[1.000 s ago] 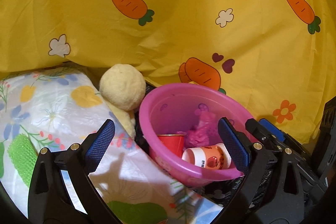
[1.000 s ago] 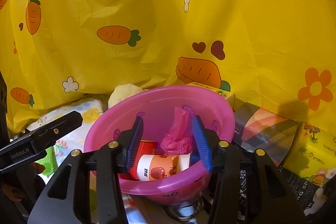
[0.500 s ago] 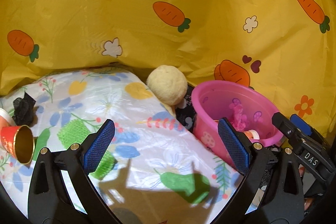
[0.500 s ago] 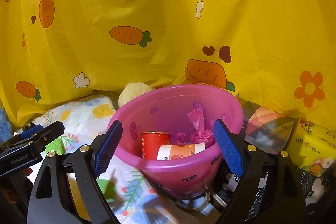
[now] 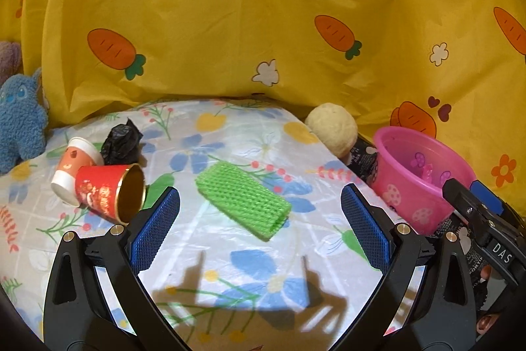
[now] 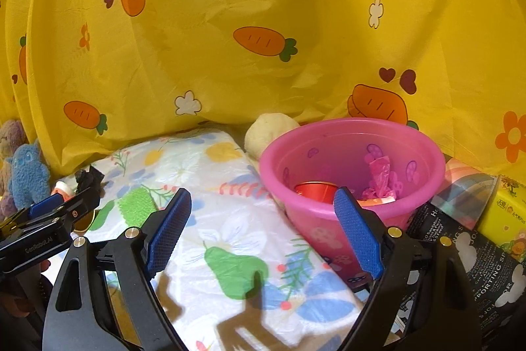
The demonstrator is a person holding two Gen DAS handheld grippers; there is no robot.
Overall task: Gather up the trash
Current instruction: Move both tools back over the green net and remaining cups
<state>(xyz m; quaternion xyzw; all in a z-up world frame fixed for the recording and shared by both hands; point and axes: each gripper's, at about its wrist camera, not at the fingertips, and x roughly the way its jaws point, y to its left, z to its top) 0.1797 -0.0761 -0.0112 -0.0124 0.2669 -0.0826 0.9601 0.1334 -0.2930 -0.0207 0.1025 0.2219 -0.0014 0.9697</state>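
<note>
Tongs first: my left gripper [image 5: 259, 216] has its jaws wide apart with nothing between them, hanging over the flowered sheet [image 5: 230, 134]. My right gripper [image 6: 263, 226] has just been opening, and its jaws now stand wide too, empty, with its right pad in front of the near wall of the pink bucket [image 6: 348, 134].

Just beyond my left pads lies a green mesh sleeve [image 5: 243, 199], flat on the sheet. Further left, 2 paper cups lie tipped on their sides, touching: a red cup [image 5: 108, 193] with its mouth toward me and a white and orange cup [image 5: 74, 160] behind it. A crumpled black bag [image 5: 121, 140] sits just behind them.

Inside the bucket, on the right, I see another red cup [image 6: 315, 189], a scrap of pink plastic [image 6: 378, 173] and the edge of an orange cup, mostly hidden. A cream ball [image 5: 332, 127] rests between bucket and sheet at the far side. A blue plush toy [image 5: 19, 124] stands far left against the yellow carrot cloth [image 5: 230, 38].
</note>
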